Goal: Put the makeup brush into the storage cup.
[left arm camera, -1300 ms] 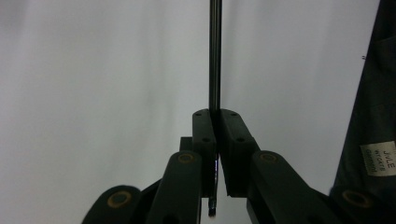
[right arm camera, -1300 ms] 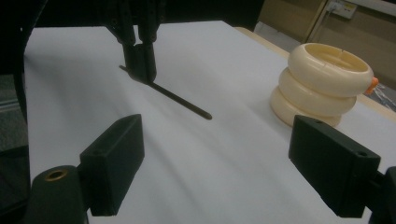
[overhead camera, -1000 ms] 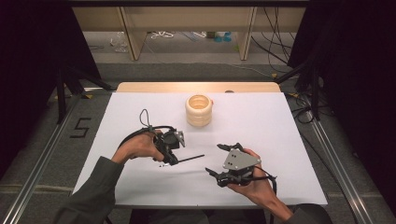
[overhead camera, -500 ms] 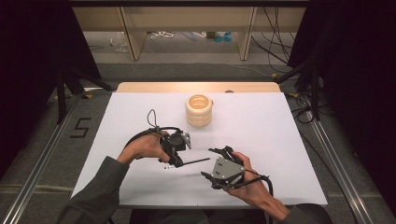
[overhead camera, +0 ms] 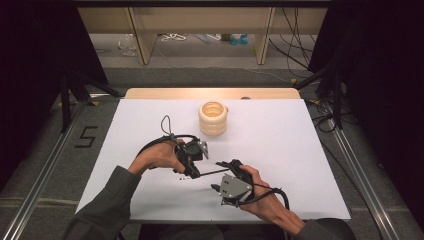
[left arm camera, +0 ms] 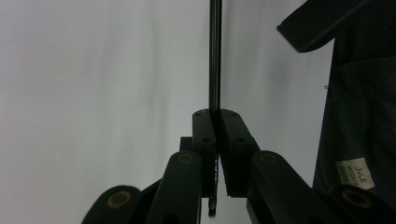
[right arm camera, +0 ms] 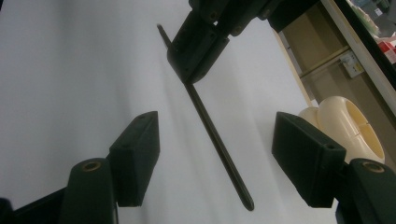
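Over the white table (overhead camera: 300, 150) the person holds a claw in each hand, both low and near the front edge. The left claw (overhead camera: 192, 170) is clamped tight on a thin black rod (overhead camera: 212, 172); in the left gripper view the two jaws are pressed together with the rod (left arm camera: 215, 56) running straight out between them. The rod lies nearly level just above the table top, and its free end reaches toward the right claw (overhead camera: 220, 176). That right claw (right arm camera: 215, 161) stands wide apart, and in the right gripper view the rod's tip (right arm camera: 233, 177) sits between its two jaws, touching neither. Farther back, well apart from both hands, a cream ribbed cup (overhead camera: 213, 118) stands upright on the table.
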`<state>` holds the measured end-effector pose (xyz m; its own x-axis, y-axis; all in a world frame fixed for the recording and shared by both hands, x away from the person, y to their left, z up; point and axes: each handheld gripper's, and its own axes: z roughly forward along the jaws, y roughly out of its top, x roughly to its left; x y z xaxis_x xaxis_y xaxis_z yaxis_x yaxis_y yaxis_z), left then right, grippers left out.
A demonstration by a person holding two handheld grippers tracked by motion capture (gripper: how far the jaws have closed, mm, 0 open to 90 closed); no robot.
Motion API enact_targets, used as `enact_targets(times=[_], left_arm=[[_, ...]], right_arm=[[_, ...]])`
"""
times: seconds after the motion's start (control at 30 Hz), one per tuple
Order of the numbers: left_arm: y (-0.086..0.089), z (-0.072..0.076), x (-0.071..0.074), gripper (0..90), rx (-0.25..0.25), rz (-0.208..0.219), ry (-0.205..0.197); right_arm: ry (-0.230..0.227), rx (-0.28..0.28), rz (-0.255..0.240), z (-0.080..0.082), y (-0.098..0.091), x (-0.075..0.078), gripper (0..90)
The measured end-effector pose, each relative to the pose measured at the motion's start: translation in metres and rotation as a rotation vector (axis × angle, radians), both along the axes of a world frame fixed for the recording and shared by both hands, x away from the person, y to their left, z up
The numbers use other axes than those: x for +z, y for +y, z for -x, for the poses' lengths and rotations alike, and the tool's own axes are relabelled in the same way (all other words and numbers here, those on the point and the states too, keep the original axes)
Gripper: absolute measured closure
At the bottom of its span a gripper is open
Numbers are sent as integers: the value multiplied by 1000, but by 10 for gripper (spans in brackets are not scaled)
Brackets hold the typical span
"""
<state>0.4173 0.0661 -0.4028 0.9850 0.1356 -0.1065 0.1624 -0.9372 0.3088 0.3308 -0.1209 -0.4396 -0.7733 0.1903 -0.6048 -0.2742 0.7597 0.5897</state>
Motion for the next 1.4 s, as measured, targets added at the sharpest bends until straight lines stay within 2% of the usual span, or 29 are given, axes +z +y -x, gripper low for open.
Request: enact_targets(times=[0.03,0.07,0.1,0.2,0.33,0.37,0.53,0.57,0.7,0.83,0.93,1.0,1.03,1.07,1.13,1.17,1.2,1.23,1.33,1.4], left_arm=[[-1,-1,1,848,-27,-18,-5],[-2,1,0,848,-9,0,-5],[-2,-1,1,848,-33,-19,-6],[-3,0,0,848,-12,-3,-5],[-4,-1,1,848,-29,-24,-2],[-4,0,1,848,-25,-22,0],[-6,0,3,848,-27,-21,-3],[-7,1,3,848,-16,-11,1],[-8,1,5,848,-30,-23,1],[-8,0,5,848,-31,-26,-1],[-8,0,5,848,-33,-28,-1],[-8,0,5,848,-31,-24,-1],[-9,1,5,848,-16,-15,4],[-8,0,5,848,-35,-28,-1],[-8,0,5,848,-32,-29,-1],[-8,0,5,848,-33,-29,-1],[-8,0,5,848,-34,-30,2],[-8,0,5,848,-35,-30,3],[-9,1,5,848,-37,-33,8],[-9,1,5,848,-34,-31,9]], right_arm=[[-7,5,10,-1,0,0,340],[-20,21,14,-2,1,0,345],[-10,15,9,-1,2,-1,352],[-36,24,40,-2,4,-1,385],[-60,37,68,-1,7,-2,419],[-78,64,109,-3,7,-1,427],[-93,48,114,-2,9,-3,459],[-97,65,125,-3,9,-3,464],[-103,50,121,-3,11,-4,484],[-116,55,139,-3,12,-4,515],[-107,43,149,-2,13,-5,533],[-125,48,155,-2,13,-5,541],[-116,55,160,-2,14,-6,546],[-104,42,158,-1,14,-7,549],[-128,63,167,-3,15,-6,557],[-115,49,164,-1,15,-7,559],[-141,86,186,-3,16,-6,564],[-140,65,175,-2,16,-7,569],[-141,82,195,-2,18,-7,583],[-149,70,198,-2,18,-7,593]])
